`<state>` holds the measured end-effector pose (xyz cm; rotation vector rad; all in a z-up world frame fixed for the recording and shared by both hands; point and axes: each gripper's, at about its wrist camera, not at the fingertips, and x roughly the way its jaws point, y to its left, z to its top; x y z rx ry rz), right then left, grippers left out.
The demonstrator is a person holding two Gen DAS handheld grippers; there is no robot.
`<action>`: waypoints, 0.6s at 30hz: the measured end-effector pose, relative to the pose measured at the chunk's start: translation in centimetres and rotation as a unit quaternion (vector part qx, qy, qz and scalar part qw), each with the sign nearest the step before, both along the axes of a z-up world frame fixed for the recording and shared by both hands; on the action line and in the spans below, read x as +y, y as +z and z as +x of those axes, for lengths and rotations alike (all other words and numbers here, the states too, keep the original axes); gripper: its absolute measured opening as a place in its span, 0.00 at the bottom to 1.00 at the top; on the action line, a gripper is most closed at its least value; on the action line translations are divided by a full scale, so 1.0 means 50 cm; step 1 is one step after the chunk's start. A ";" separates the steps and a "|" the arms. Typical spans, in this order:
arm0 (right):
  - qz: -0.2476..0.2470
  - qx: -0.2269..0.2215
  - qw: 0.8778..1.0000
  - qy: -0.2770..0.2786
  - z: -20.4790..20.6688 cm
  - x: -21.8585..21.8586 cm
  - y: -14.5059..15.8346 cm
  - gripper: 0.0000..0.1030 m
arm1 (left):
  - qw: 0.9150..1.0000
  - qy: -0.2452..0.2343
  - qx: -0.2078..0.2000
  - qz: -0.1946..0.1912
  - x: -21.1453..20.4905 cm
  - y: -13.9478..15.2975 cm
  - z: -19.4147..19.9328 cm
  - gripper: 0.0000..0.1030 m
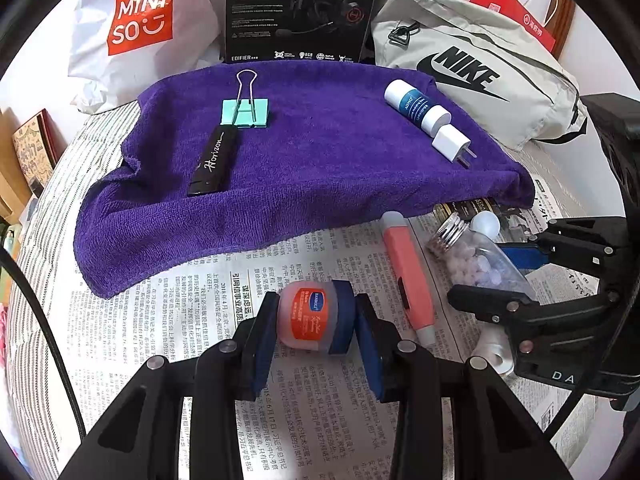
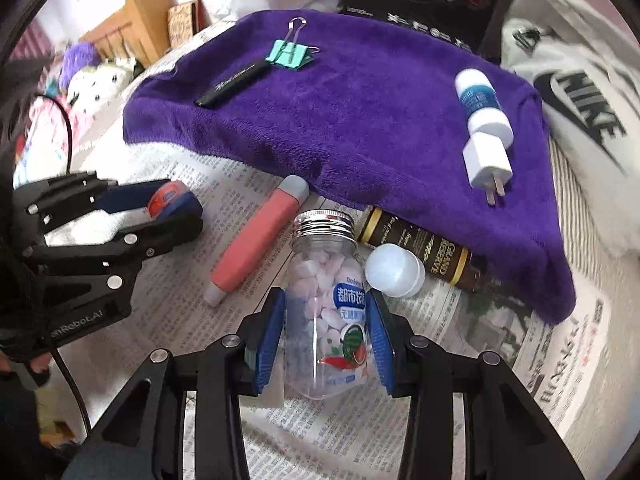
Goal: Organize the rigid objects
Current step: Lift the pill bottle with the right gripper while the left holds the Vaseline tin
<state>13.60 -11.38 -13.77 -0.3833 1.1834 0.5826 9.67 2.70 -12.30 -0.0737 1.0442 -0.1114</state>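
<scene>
My left gripper (image 1: 316, 320) is shut on a small orange-labelled balm jar (image 1: 310, 316) with a blue lid, above the newspaper. My right gripper (image 2: 326, 322) has its pads against both sides of a clear candy bottle (image 2: 328, 304) with a silver cap, lying on the newspaper. On the purple towel (image 1: 320, 160) lie a teal binder clip (image 1: 245, 112), a black Horizon stick (image 1: 212, 162), a white-and-blue tube (image 1: 416, 106) and a white plug (image 1: 452, 144). A pink pen-shaped case (image 1: 408, 276) lies beside the bottle.
A brown Grand Reserve tube (image 2: 424, 252) and a white ball-shaped cap (image 2: 394, 270) lie at the towel's front edge. Behind the towel stand a Miniso bag (image 1: 140, 32), a black Edifier box (image 1: 300, 12) and a grey Nike bag (image 1: 472, 64).
</scene>
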 end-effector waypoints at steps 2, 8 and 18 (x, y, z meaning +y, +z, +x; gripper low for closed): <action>0.010 0.005 1.000 -0.002 0.003 -0.007 0.002 0.39 | 1.000 0.004 -0.002 -0.003 0.002 0.000 0.000 0.35; 0.047 0.016 0.998 -0.028 0.002 -0.045 0.025 0.39 | 1.000 -0.001 -0.005 -0.004 0.005 -0.001 -0.003 0.35; 0.053 -0.003 0.994 -0.097 -0.025 -0.156 0.068 0.39 | 1.000 0.001 -0.004 -0.006 0.003 -0.001 -0.007 0.35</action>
